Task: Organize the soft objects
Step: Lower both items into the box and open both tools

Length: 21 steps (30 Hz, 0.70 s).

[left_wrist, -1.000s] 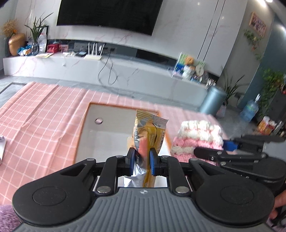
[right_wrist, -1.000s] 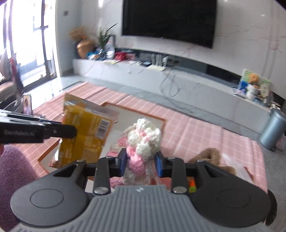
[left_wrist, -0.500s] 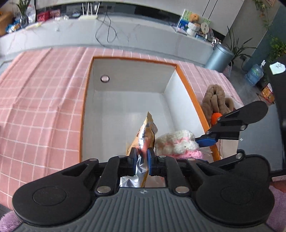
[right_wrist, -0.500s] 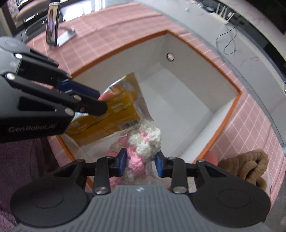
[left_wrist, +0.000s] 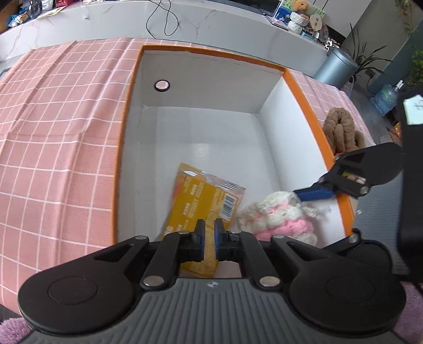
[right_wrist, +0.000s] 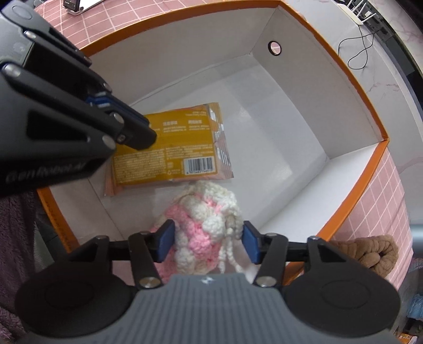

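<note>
An orange-rimmed white box (left_wrist: 301, 87) (right_wrist: 351, 79) sits on the pink checked cloth. A yellow snack packet (left_wrist: 201, 201) (right_wrist: 171, 150) lies on the box floor. My left gripper (left_wrist: 208, 232) hangs over the packet with its jaws slightly apart, not gripping it. A pink and white crocheted piece (left_wrist: 277, 217) (right_wrist: 203, 227) lies in the box's near corner. My right gripper (right_wrist: 207, 242) is open, its blue pads (right_wrist: 166, 238) on either side of the crocheted piece with gaps.
A brown knitted item (left_wrist: 341, 129) (right_wrist: 370, 251) lies on the cloth outside the box's right wall. A phone on a stand (right_wrist: 71, 4) stands at the far left. A grey bin (left_wrist: 333, 66) stands on the floor beyond the table.
The left gripper let go of the snack packet, which now lies flat in the box. The right gripper opened and released the crocheted piece onto the box floor.
</note>
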Available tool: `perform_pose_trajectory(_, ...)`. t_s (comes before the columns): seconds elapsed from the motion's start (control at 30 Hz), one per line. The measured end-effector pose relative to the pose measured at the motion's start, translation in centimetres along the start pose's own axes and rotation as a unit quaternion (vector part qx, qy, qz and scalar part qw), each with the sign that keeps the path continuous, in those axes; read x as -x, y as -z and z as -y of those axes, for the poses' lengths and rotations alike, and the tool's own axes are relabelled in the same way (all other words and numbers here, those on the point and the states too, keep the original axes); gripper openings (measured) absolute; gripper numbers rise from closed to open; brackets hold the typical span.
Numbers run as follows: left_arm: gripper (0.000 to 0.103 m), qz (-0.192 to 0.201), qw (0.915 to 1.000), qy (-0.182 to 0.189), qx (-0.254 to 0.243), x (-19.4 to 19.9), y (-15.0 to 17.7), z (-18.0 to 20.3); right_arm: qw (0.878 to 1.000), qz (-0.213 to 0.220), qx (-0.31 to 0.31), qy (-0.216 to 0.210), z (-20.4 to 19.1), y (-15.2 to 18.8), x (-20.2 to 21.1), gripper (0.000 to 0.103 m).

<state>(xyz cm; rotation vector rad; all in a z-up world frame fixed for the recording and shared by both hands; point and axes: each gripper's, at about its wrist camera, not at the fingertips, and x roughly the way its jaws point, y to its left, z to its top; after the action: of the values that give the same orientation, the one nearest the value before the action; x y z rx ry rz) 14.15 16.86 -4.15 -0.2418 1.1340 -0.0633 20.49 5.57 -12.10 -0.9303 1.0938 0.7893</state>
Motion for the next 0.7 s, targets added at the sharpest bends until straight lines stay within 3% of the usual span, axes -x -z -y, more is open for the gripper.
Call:
perform_pose_trajectory(0.1, 0.016, -0.015, 0.9998, -0.006, -0.009, -0.1, -0.4, -0.3, 1.0, 0.021, 0.01, 0.021, 0.2, 0.1, 1.1, 0.075)
perform_pose_trajectory(0.27, 0.027, -0.038, 0.9986, -0.013, -0.035, -0.7, -0.8, 0.5, 0.997, 0.059, 0.0, 0.04, 1.3, 0.5, 3.3, 0.075)
perform_pose_trajectory(0.43, 0.041, -0.066, 0.9956, -0.034, -0.057, -2.4, -0.9, 1.6, 0.996, 0.068, 0.006, 0.055, 1.4, 1.1, 4.2, 0.052)
perform_pose_trajectory(0.5, 0.042, -0.076, 0.9931, -0.052, -0.072, -3.2, -0.9, 2.0, 0.996, 0.067, 0.012, 0.052, 1.3, 1.5, 4.0, 0.042)
perform_pose_trajectory(0.7, 0.044, -0.12, 0.9836, -0.088, -0.102, -5.6, -0.5, 2.7, 0.996, 0.076, 0.002, 0.044, 1.8, 2.0, 3.3, 0.039)
